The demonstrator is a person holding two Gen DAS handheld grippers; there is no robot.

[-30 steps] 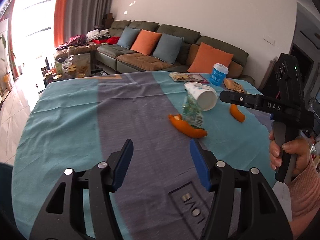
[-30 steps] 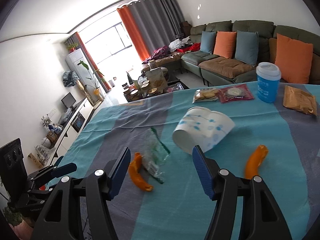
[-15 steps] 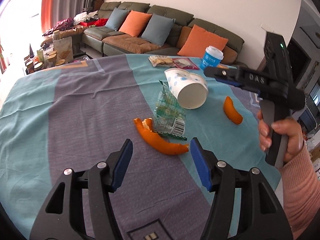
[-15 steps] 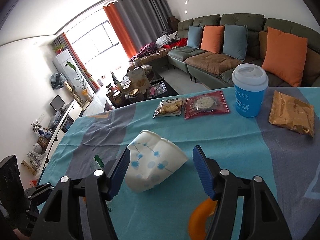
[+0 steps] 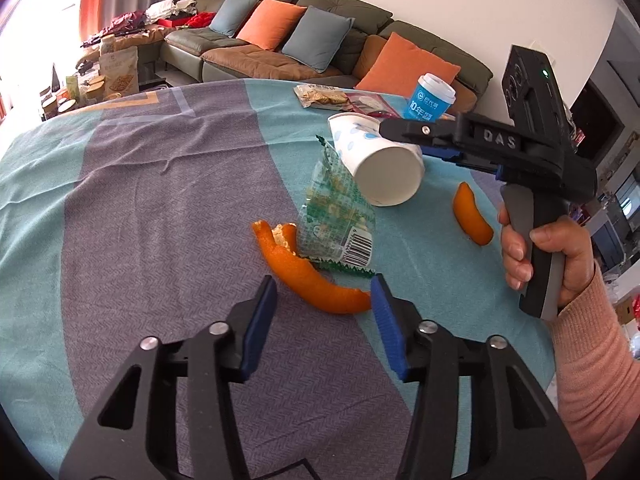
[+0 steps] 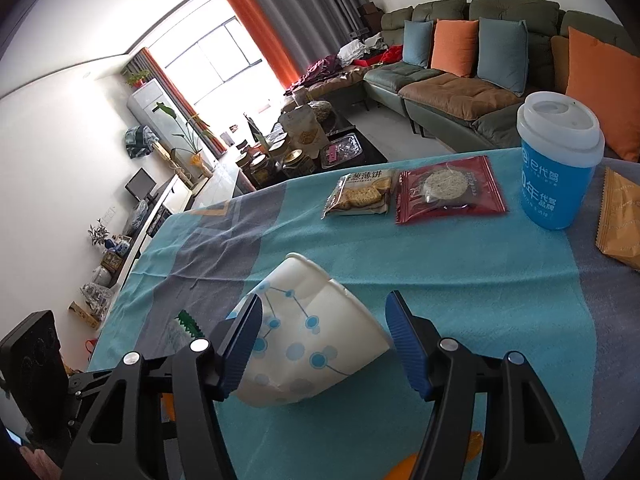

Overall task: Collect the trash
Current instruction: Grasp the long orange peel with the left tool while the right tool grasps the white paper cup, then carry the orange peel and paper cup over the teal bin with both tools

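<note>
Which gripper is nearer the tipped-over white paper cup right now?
Right. The right gripper has its open jaws on either side of the white paper cup. The left gripper, jaws just closing, sits further back at the long orange peel.

Daylight floods in from the window (image 6: pixel 224 64), blown out white there; my views are sharp and bright, with soft shadows and fisheye bending, dark corners.

The right gripper (image 5: pixel 404 130) body reads "DAS". The blue cup (image 6: pixel 556 164) at far right carries "10年" among Chinese characters.
</note>
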